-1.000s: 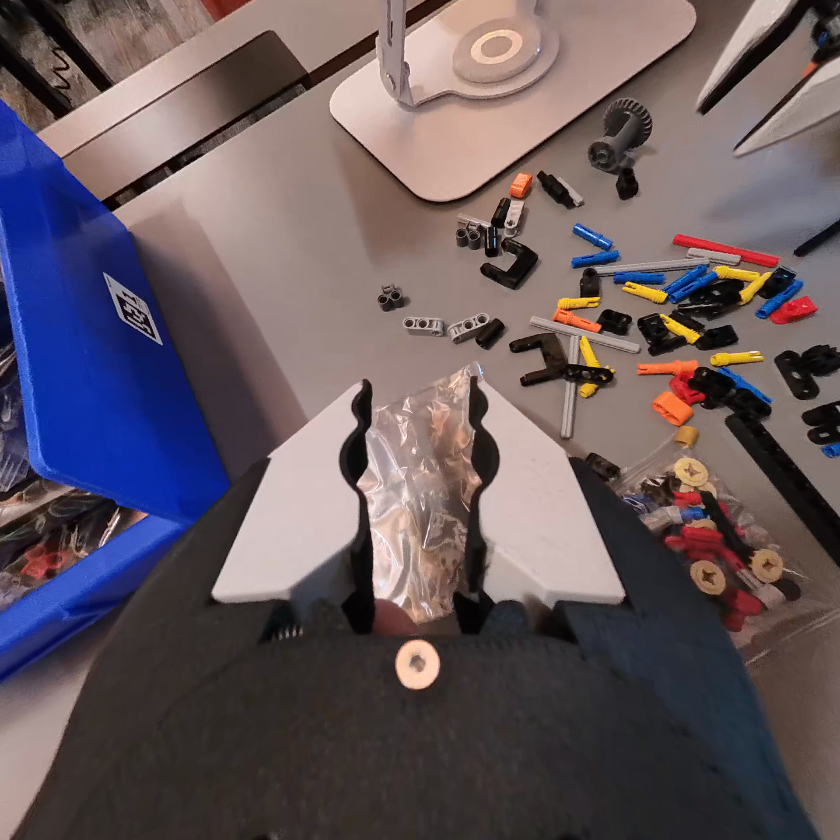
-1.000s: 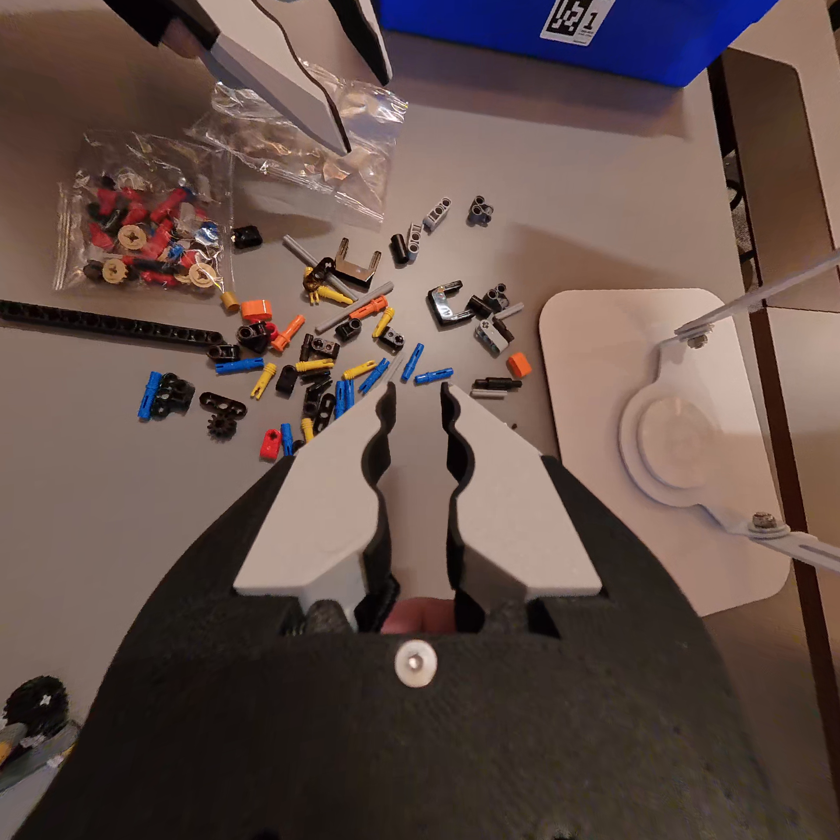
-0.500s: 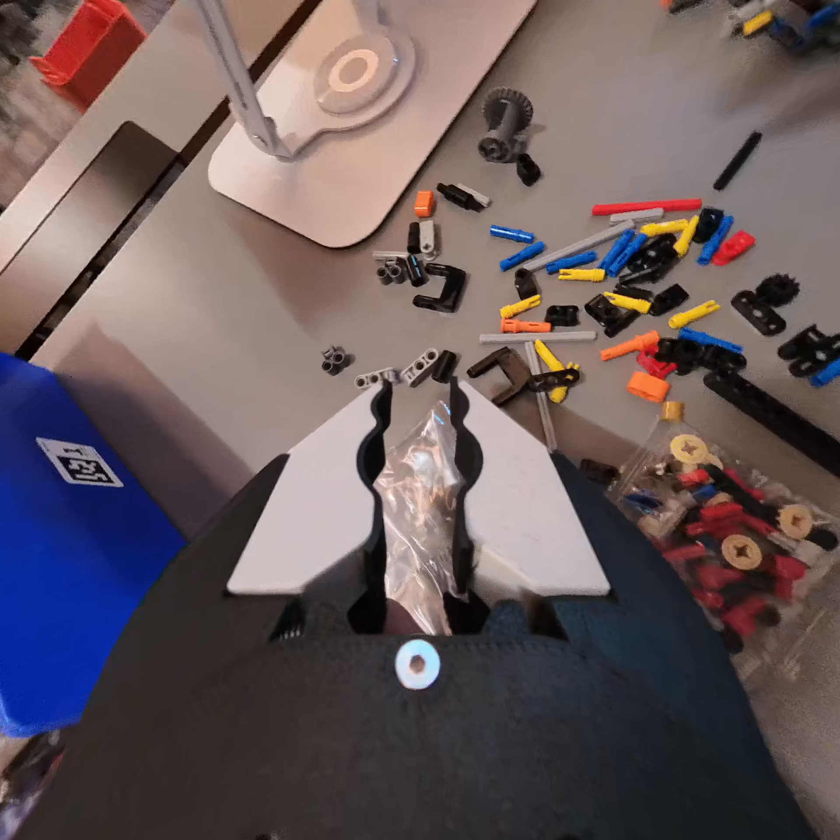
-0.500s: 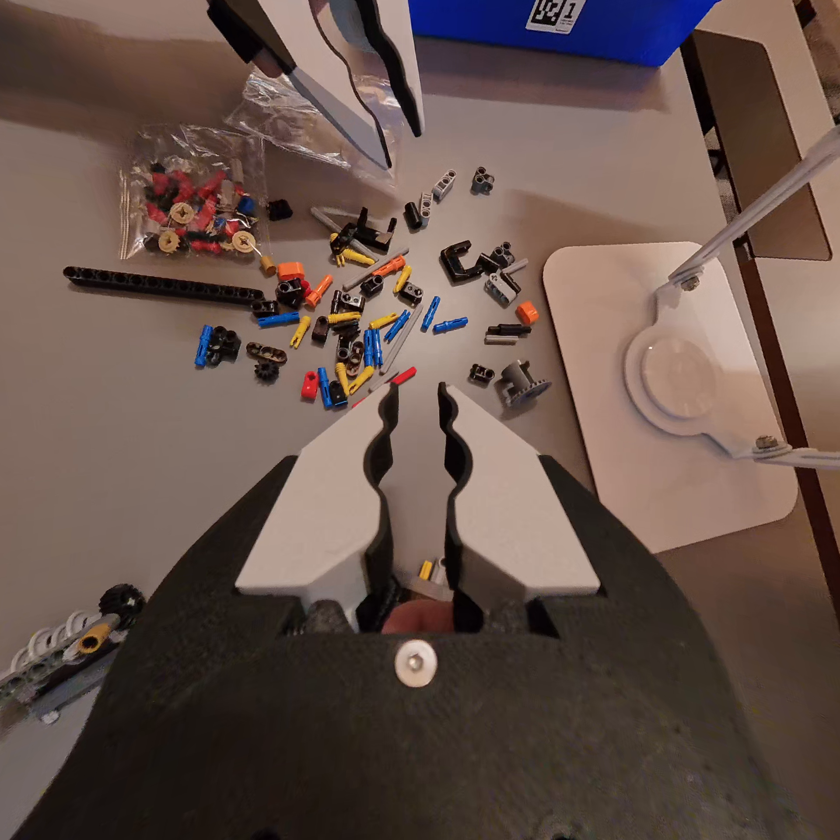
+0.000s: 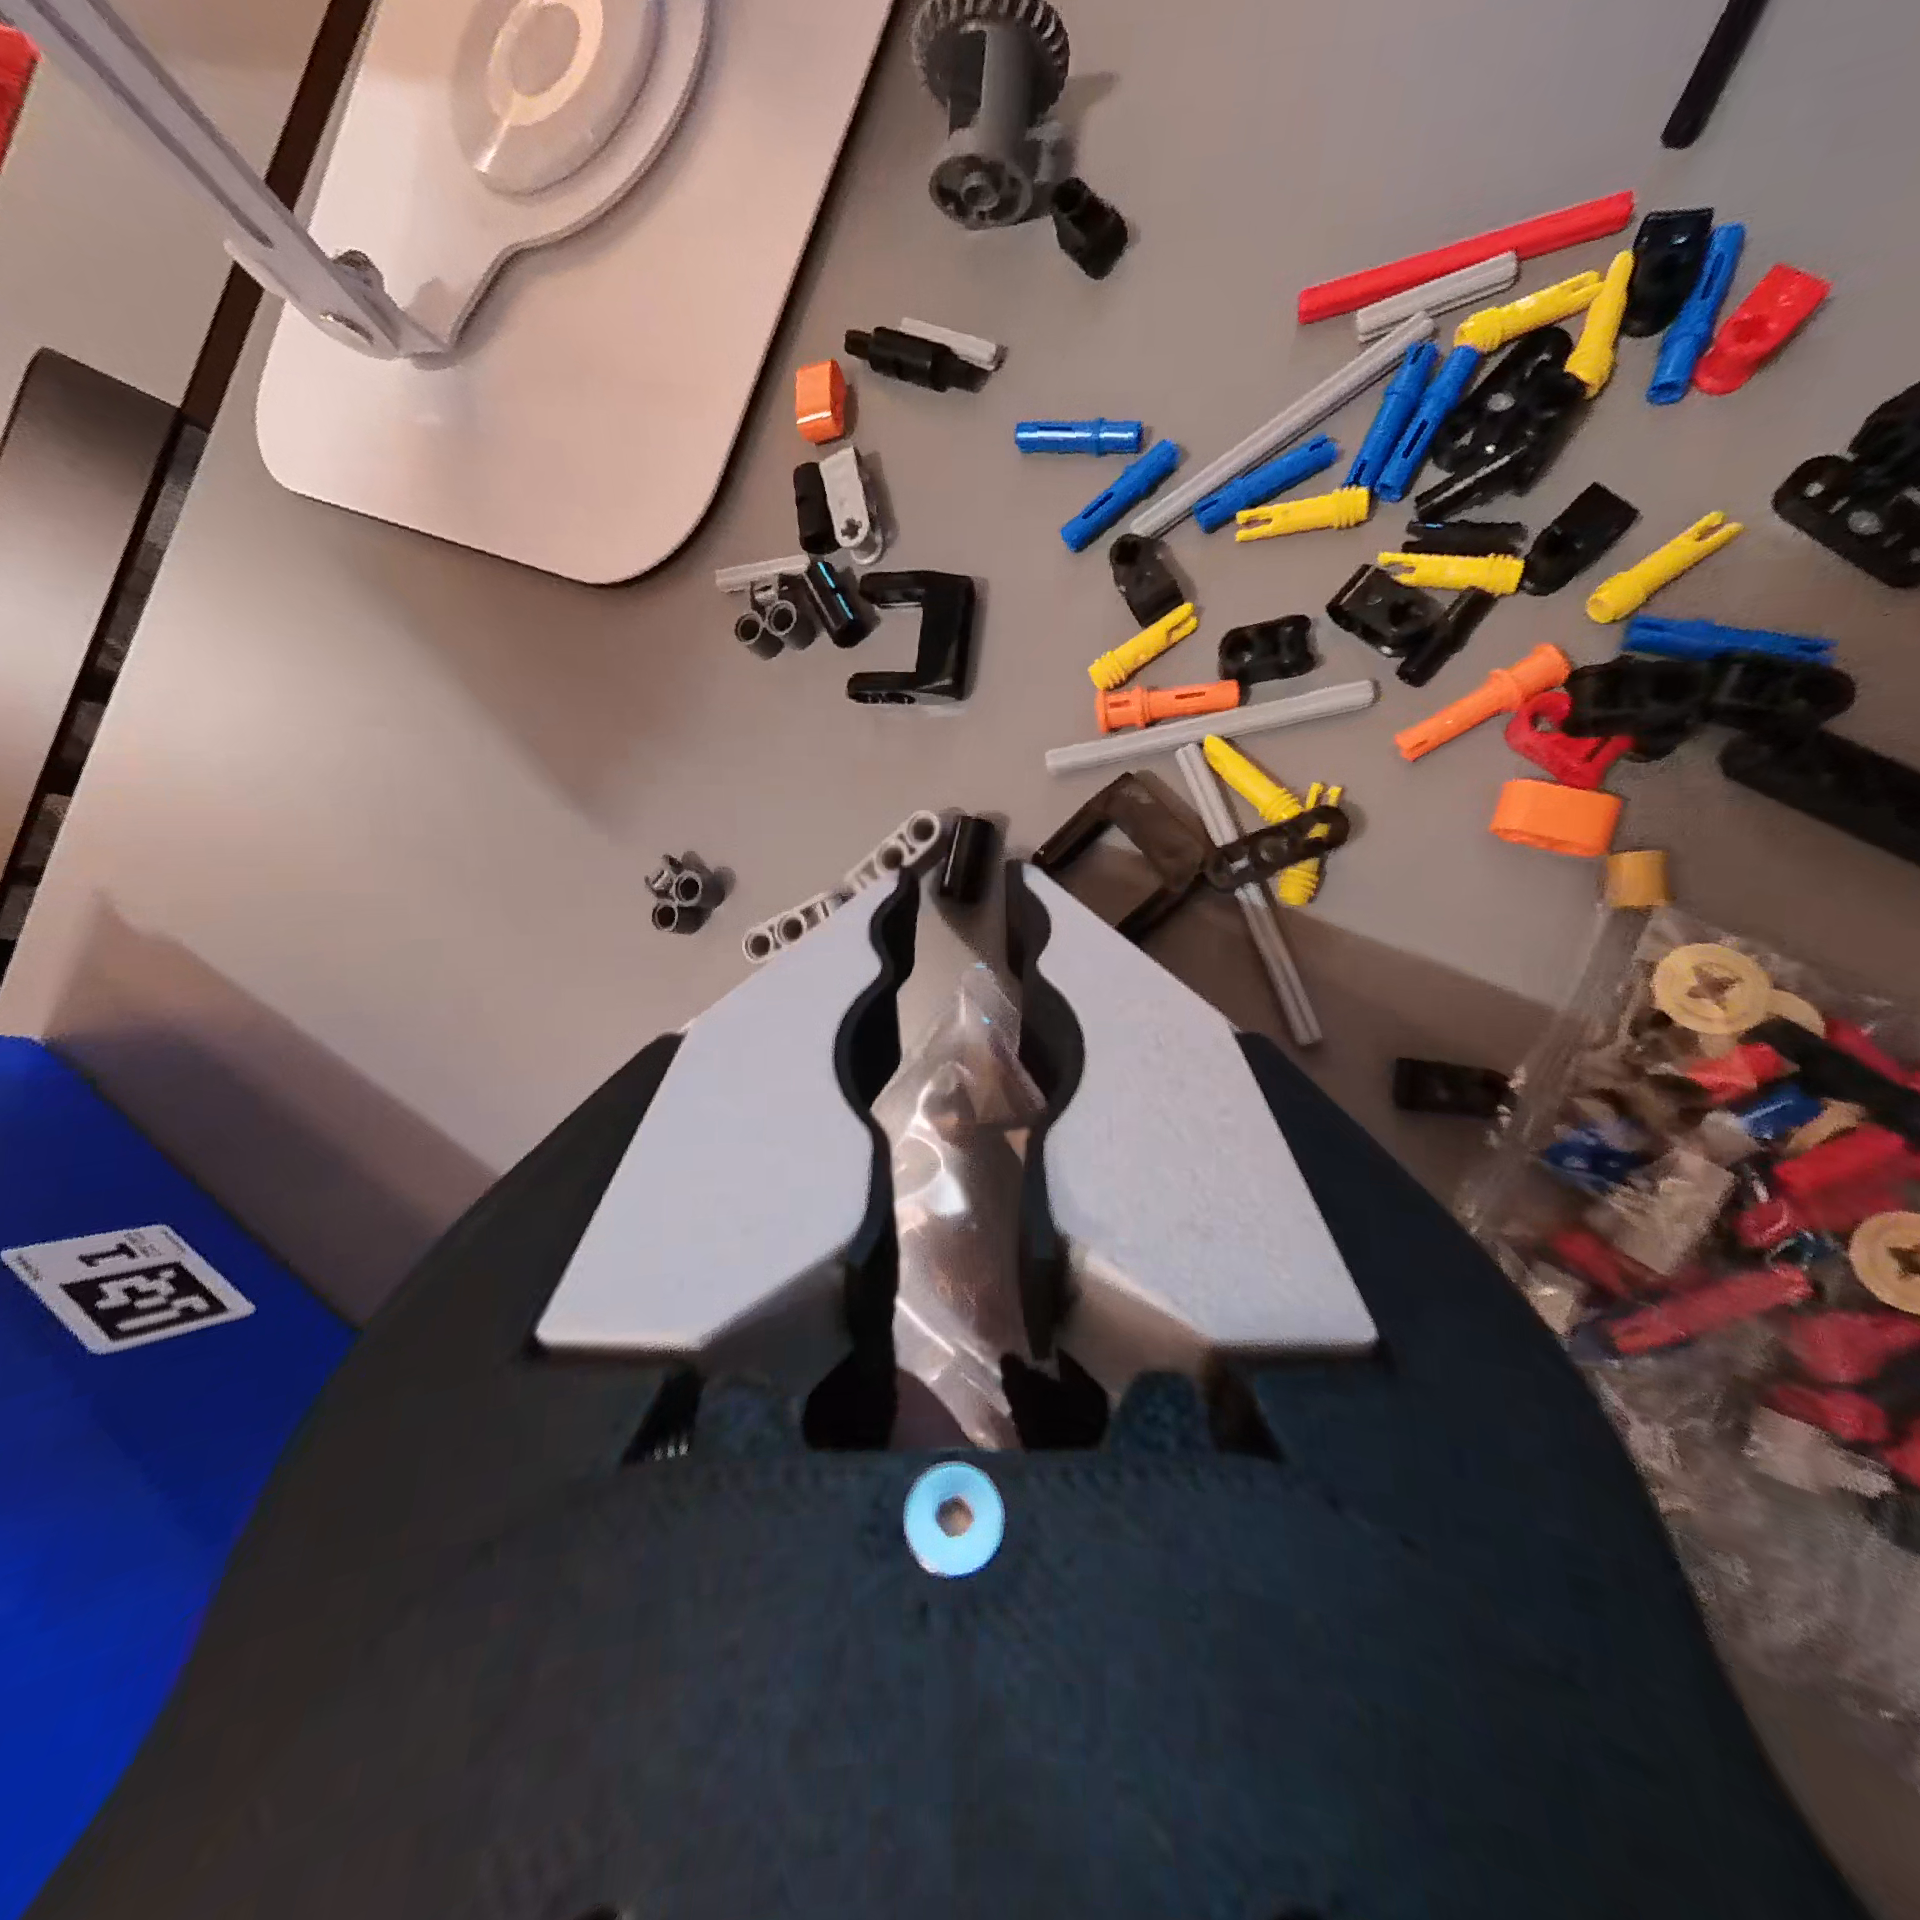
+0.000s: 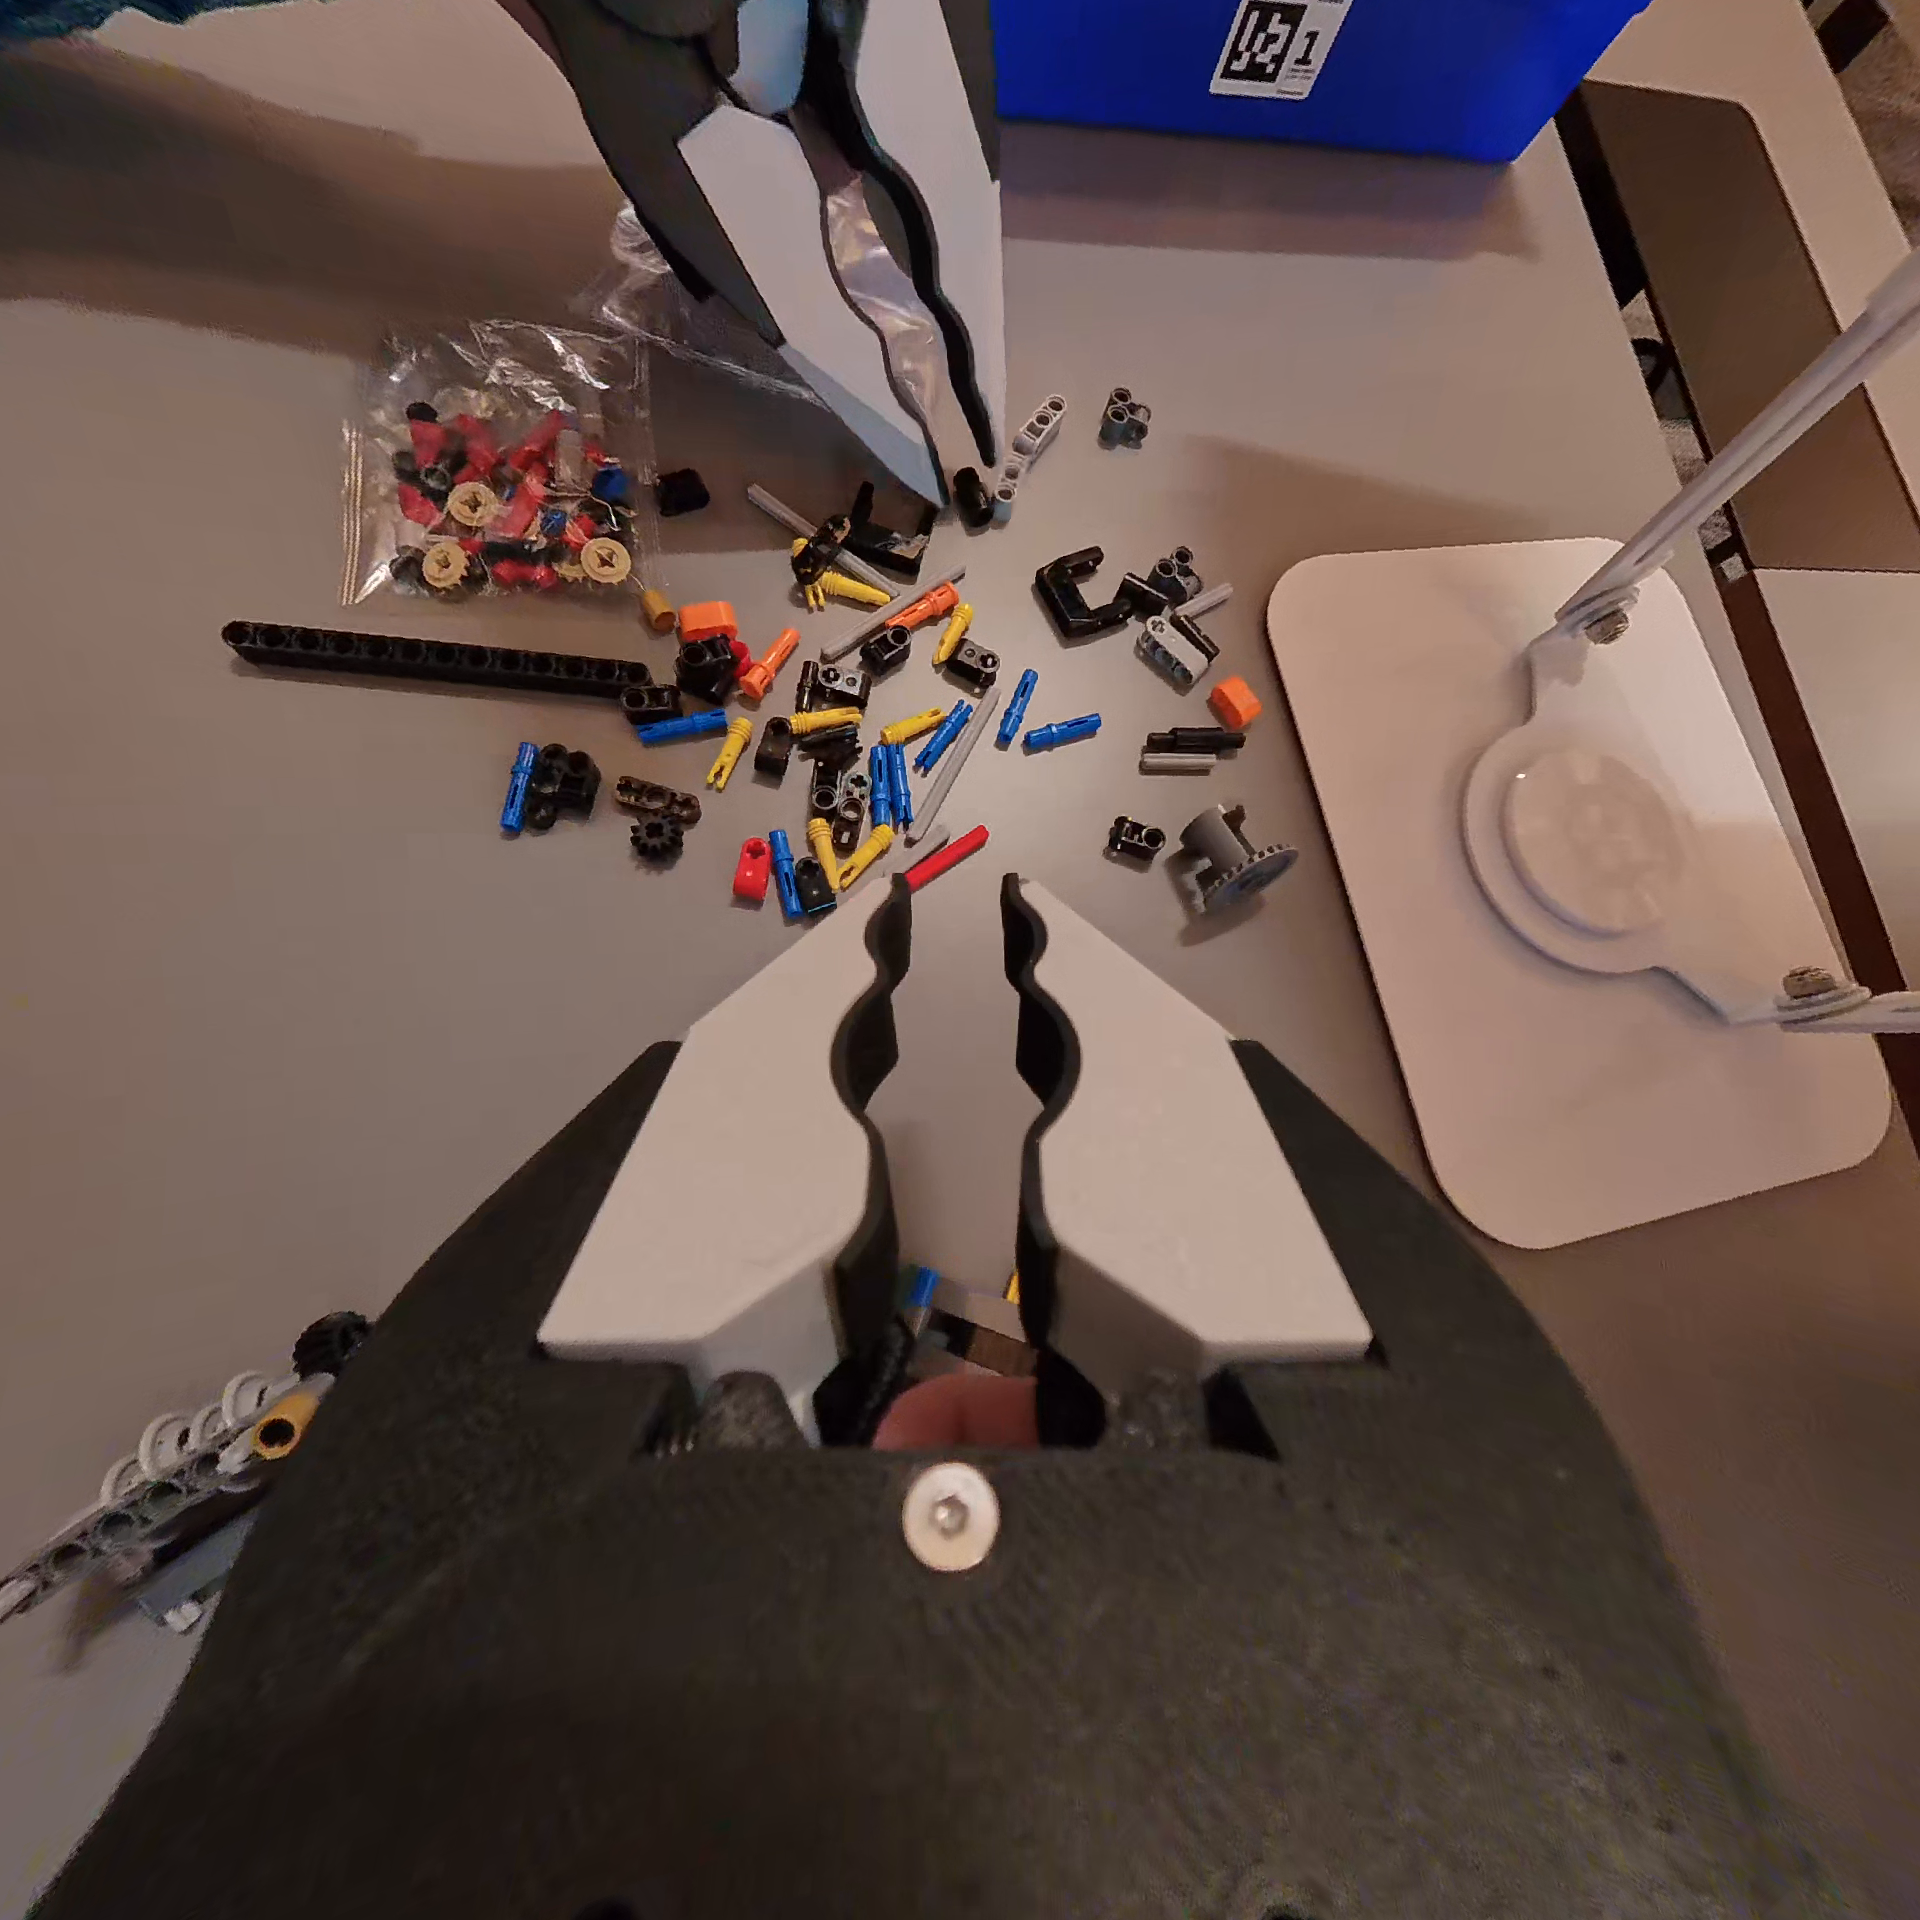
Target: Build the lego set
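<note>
Loose lego pieces in several colours (image 6: 862,727) lie scattered on the grey table (image 6: 312,987). My left gripper (image 5: 968,873) points down at the pile's far edge, its jaws narrowed. A small black cylinder piece (image 5: 968,852) stands between its fingertips with a sliver of gap on each side. The right wrist view shows the same gripper (image 6: 964,480) and piece (image 6: 971,490). An empty clear bag (image 5: 956,1122) lies on the table under the left fingers. My right gripper (image 6: 956,885) is open a little and empty, hovering by a red axle (image 6: 945,854).
A clear bag of red, black and tan parts (image 6: 499,488) and a long black beam (image 6: 416,655) lie left of the pile. A blue bin (image 6: 1299,94) stands behind, a white stand base (image 6: 1558,883) at the right. A part-built grey assembly (image 6: 156,1486) lies near. About 15 cm separates my left fingertips from my right. About 8 cm separates my right fingertips from the red axle (image 6: 945,854). Seen from the left wrist view (image 5: 1390,284) as well.
My left gripper moved forward off the clear bag to the loose pieces and its jaws narrowed around the black cylinder. My right gripper drew back from the pile, its gap about the same.
</note>
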The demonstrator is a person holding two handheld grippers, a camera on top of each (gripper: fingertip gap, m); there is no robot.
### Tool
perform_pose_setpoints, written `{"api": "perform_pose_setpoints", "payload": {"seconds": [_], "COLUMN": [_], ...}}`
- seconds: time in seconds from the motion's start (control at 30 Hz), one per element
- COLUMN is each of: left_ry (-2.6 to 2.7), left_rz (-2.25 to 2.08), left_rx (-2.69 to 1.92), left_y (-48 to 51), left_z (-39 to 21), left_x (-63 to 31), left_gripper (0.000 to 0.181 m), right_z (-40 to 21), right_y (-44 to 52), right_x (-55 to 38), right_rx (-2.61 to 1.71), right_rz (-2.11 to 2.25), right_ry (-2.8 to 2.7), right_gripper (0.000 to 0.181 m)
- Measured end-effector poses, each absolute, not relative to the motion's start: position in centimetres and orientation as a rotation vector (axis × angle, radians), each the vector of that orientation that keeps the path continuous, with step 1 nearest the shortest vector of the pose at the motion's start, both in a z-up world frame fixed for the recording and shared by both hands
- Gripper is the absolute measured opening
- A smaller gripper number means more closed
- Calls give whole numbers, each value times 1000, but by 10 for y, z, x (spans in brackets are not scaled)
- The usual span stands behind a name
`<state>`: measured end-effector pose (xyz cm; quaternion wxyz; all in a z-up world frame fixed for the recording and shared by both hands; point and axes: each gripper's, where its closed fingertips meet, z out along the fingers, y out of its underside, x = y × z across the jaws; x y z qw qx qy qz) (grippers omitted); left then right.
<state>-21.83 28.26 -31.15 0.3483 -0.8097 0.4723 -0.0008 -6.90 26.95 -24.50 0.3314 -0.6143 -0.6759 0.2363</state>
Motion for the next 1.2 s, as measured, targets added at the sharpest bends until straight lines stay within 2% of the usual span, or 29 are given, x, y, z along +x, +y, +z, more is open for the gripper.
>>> {"api": "perform_pose_setpoints", "payload": {"seconds": [0.17, 0.57, 1.2], "left_ry": [1230, 1082, 893], "left_rz": [-48, -72, -86], "left_rx": [-2096, -2048, -1991], "left_y": [285, 281, 220], "left_z": [-313, -298, -266], "left_x": [-214, -213, -209], "left_gripper": [5, 5, 5], "right_z": [-246, -240, -248], "right_y": [270, 265, 252], "right_x": [-69, -68, -71], "right_rx": [-1605, -1581, -1565], "right_rz": [623, 633, 613], "right_ry": [-1766, -1751, -1780], "right_gripper": [15, 14, 15]}}
